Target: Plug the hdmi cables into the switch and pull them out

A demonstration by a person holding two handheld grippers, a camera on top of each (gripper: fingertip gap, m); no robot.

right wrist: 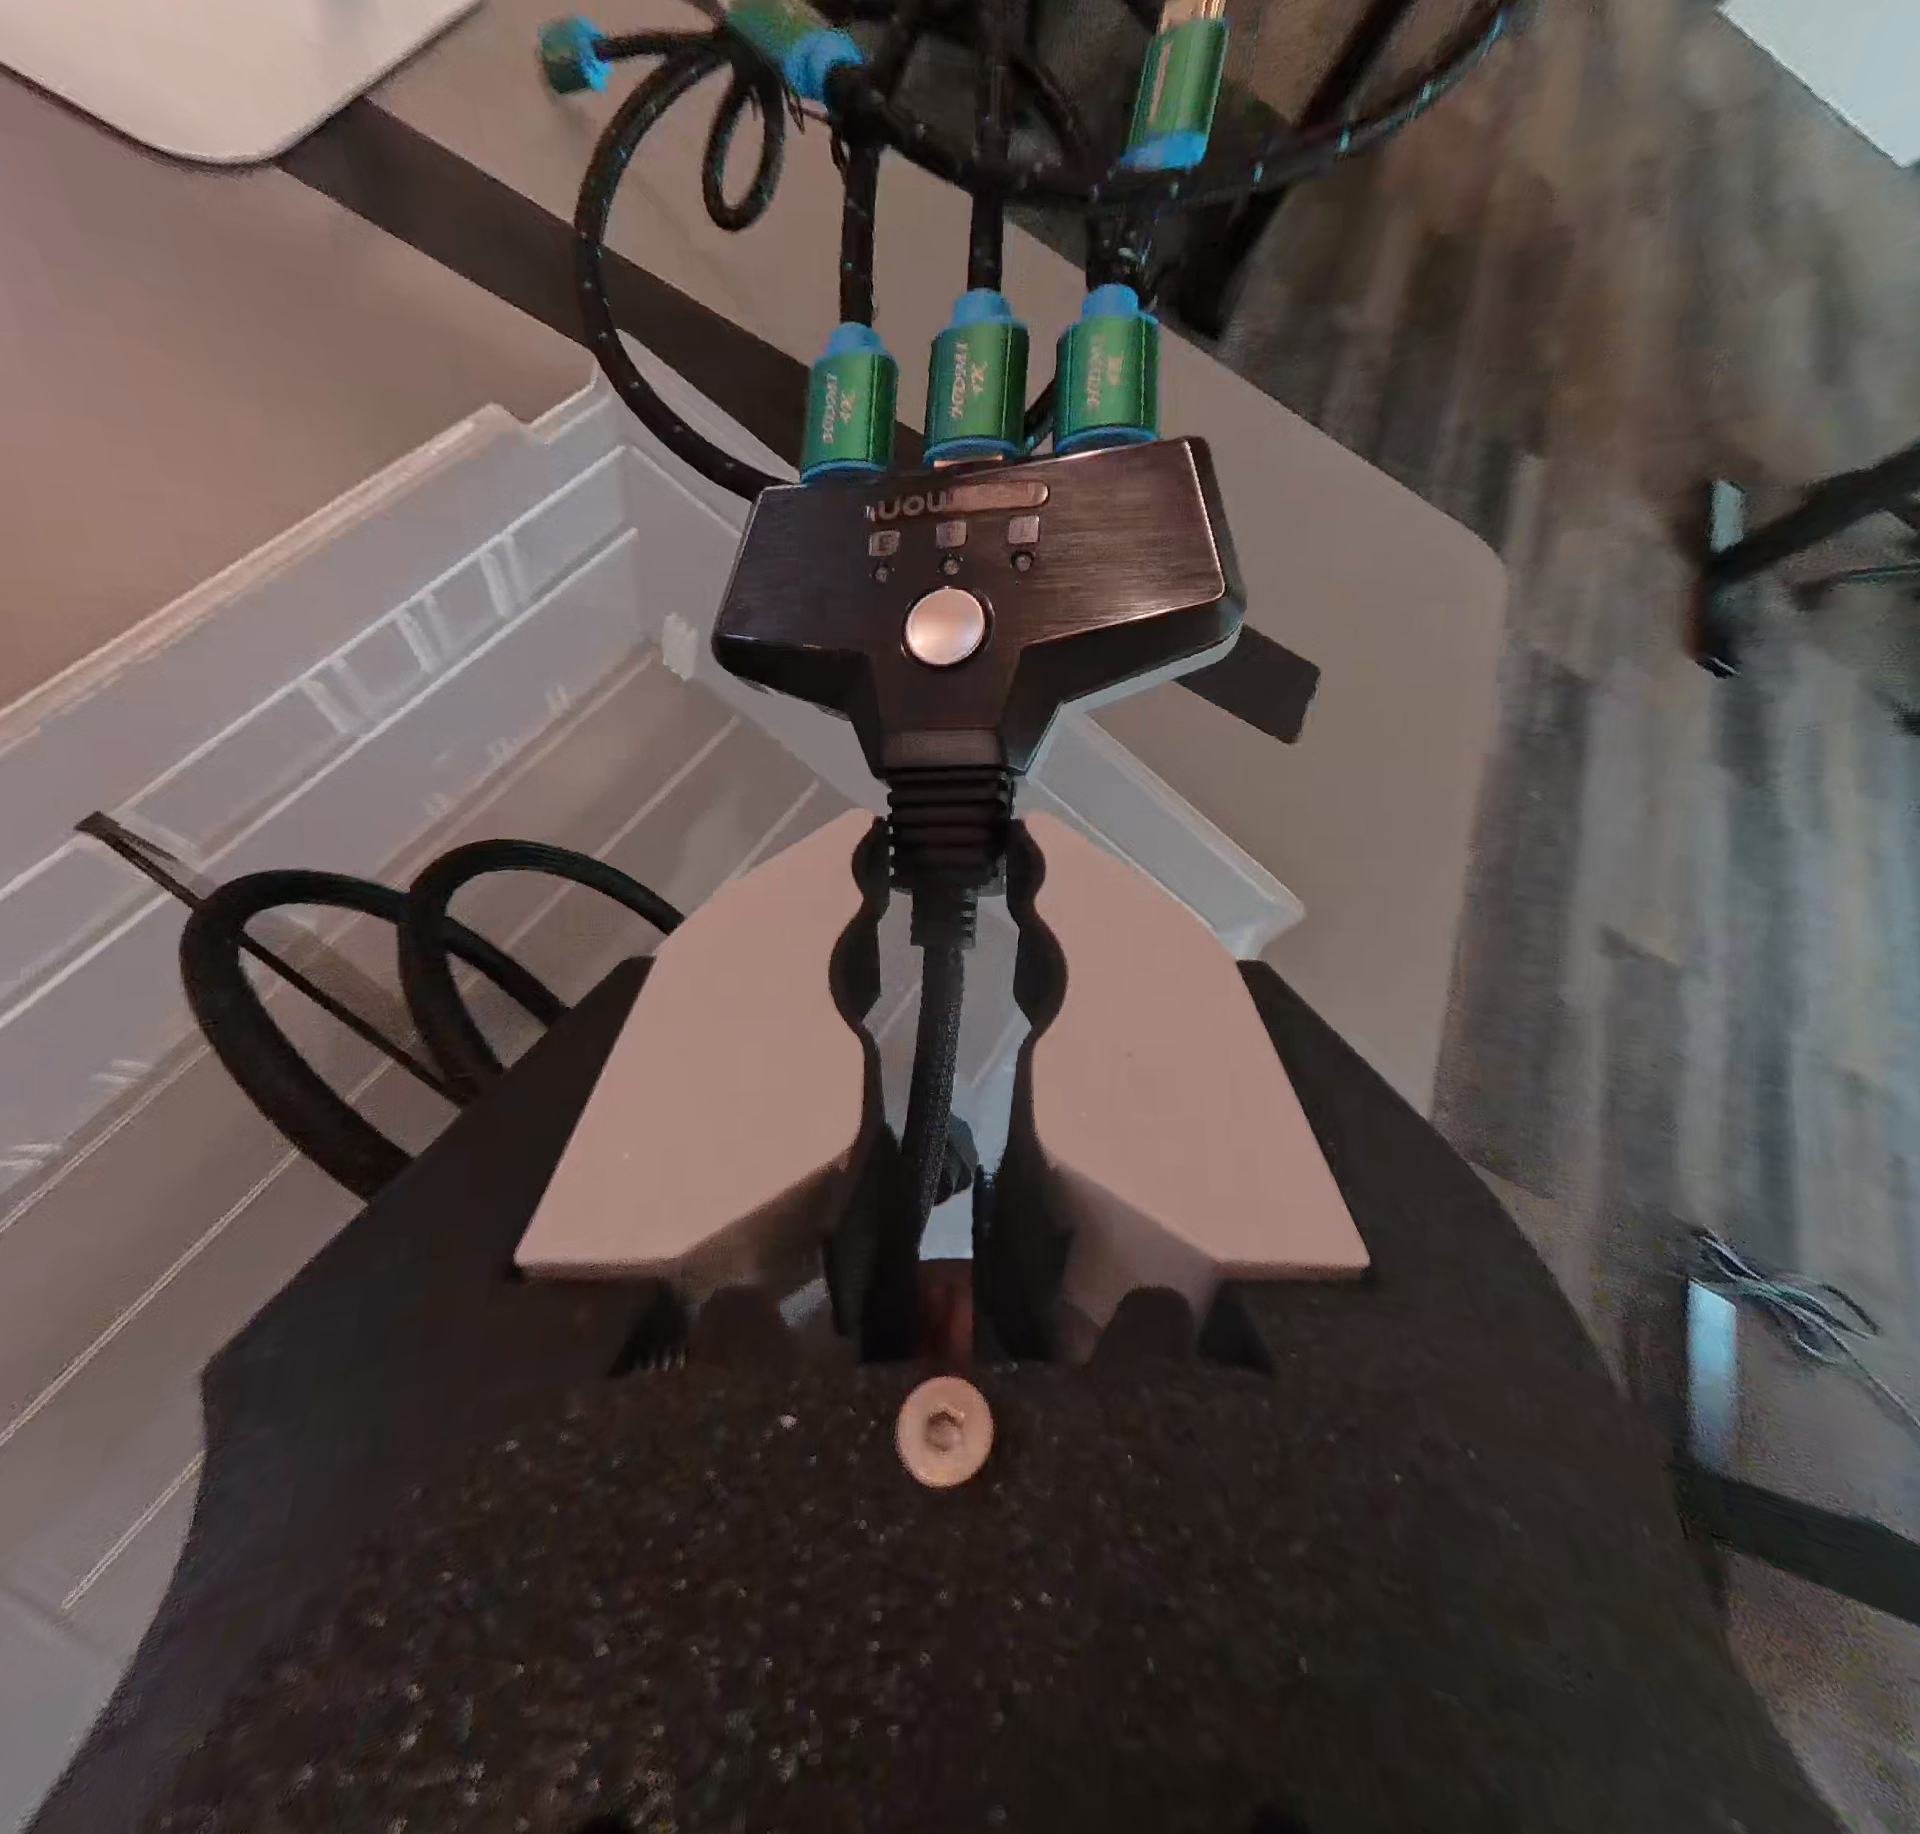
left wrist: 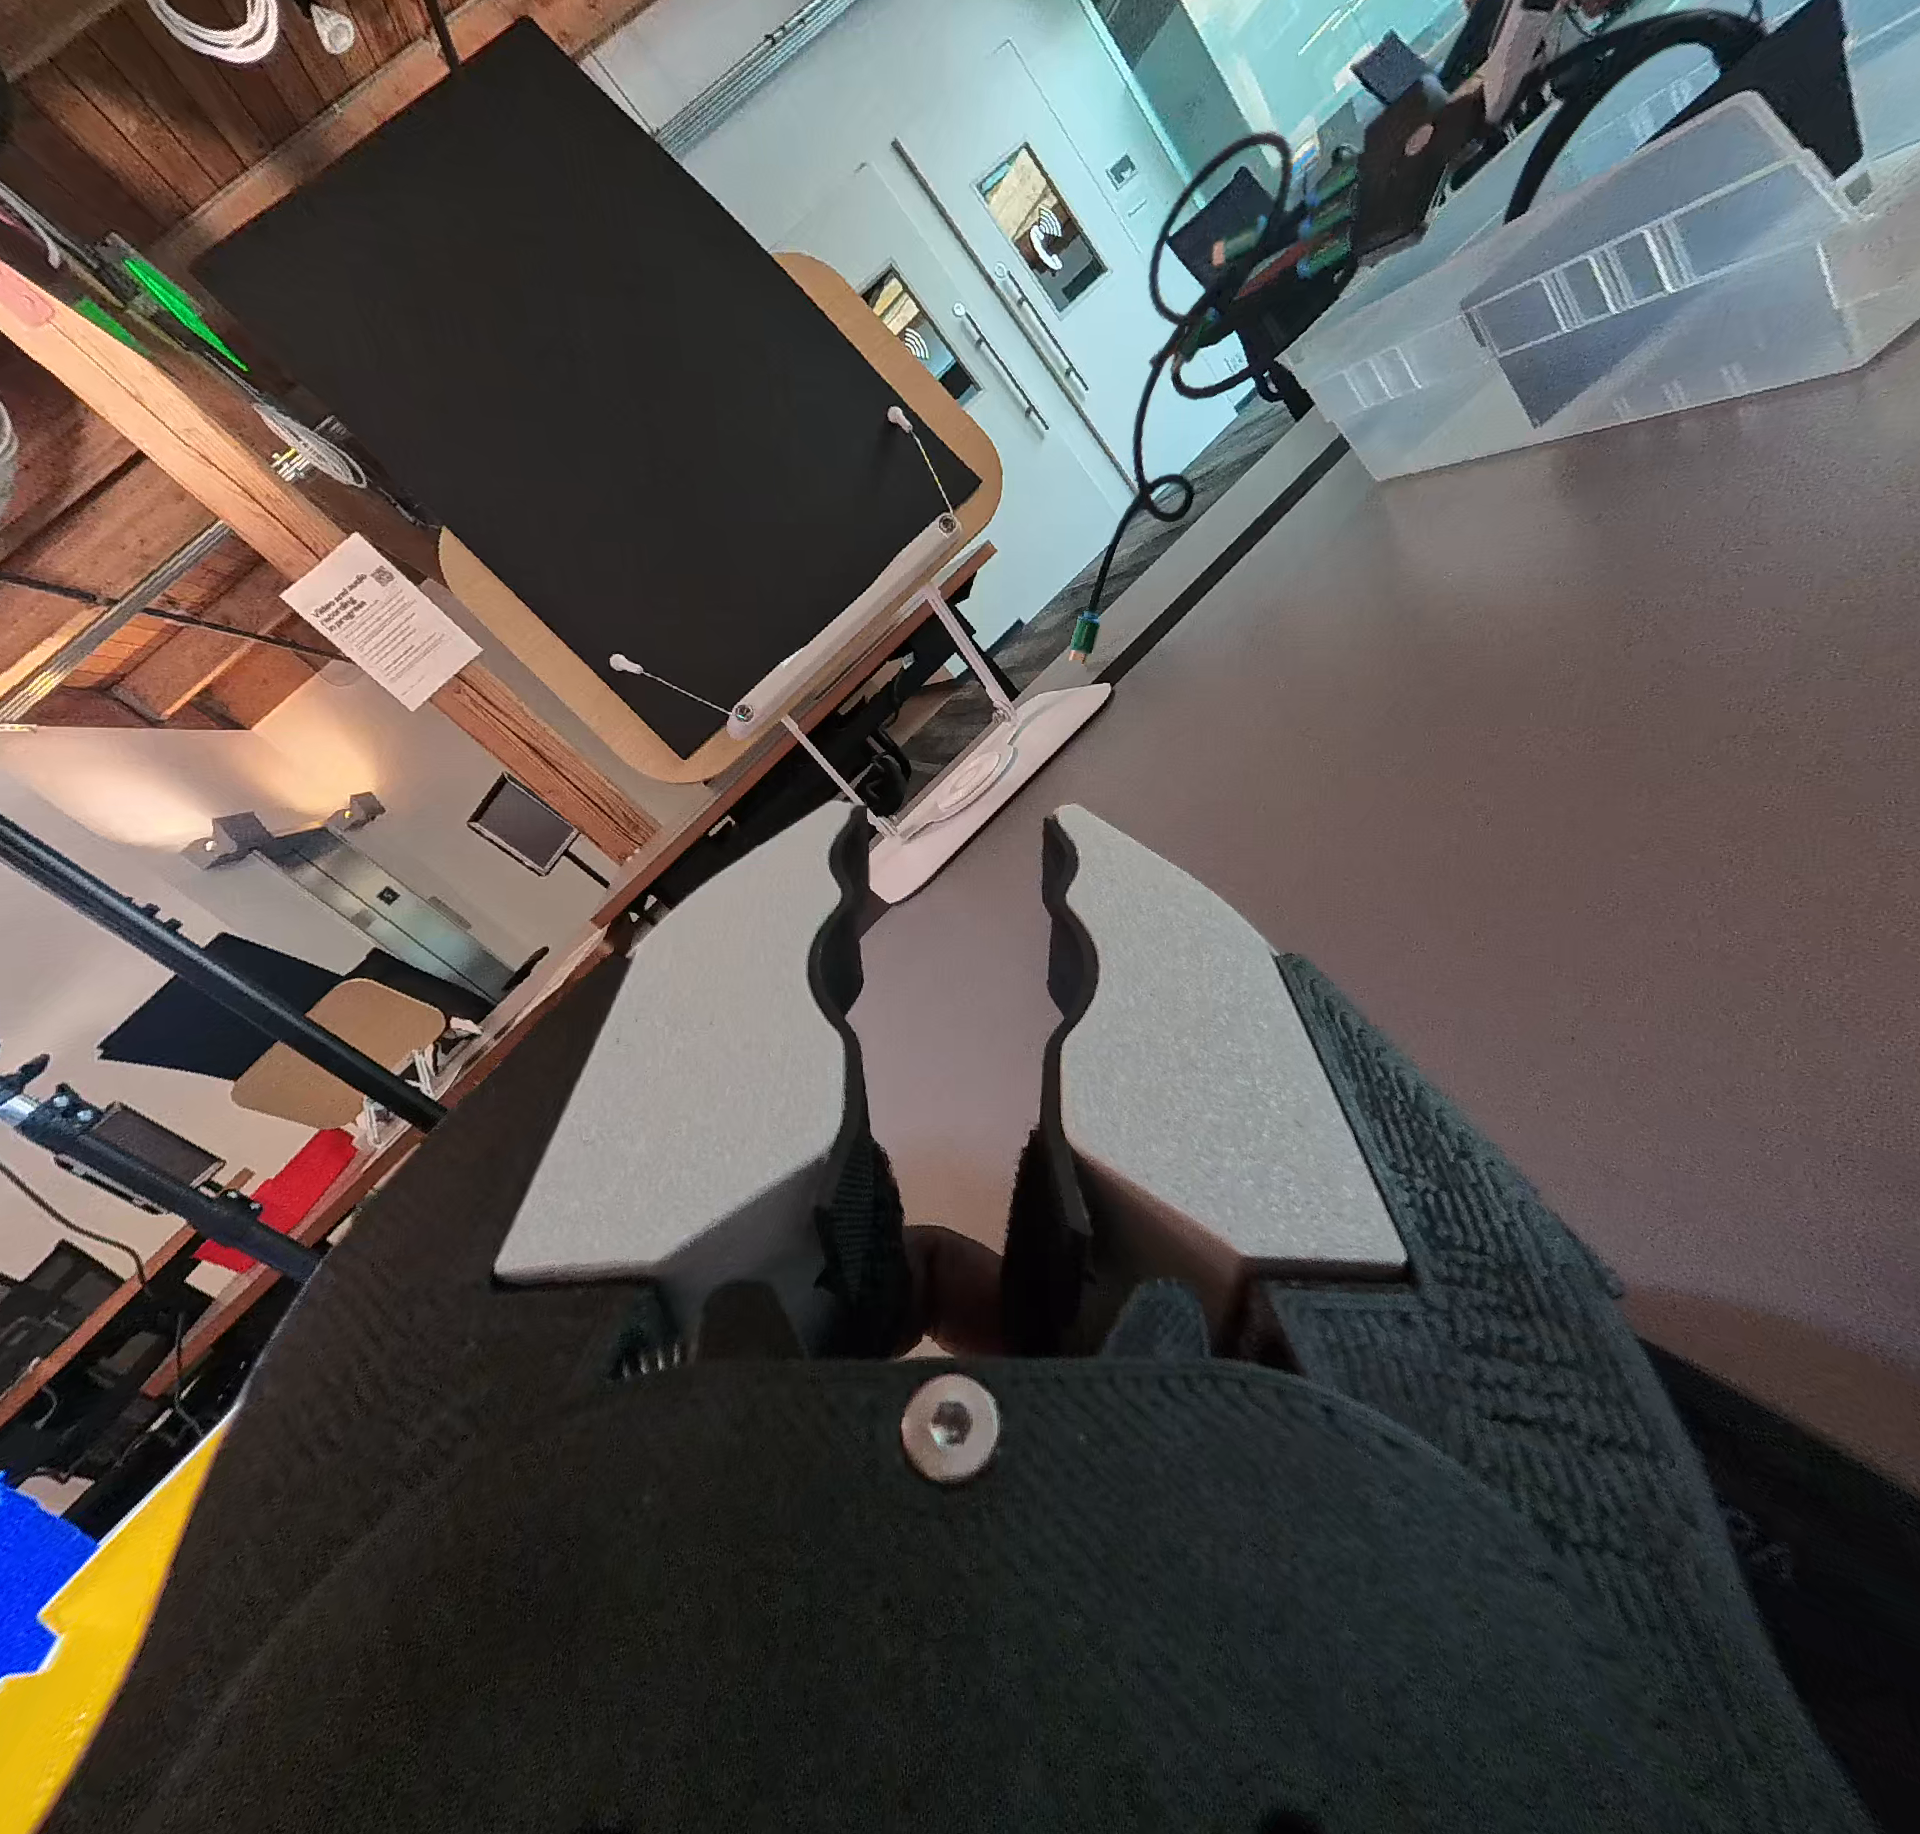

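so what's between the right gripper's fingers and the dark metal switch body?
In the right wrist view, only the switch's ribbed black strain relief fills that stretch; the right gripper clamps its lower end, with the braided black cable trailing back between the fingers.

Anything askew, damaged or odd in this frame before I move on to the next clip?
One thing: of the three green plugs in the switch, the middle plug shows a strip of bare metal at its base, so it looks less deeply seated than its neighbours. The right gripper holds the switch by its ribbed cable collar; the left gripper is open and empty. No damage visible.
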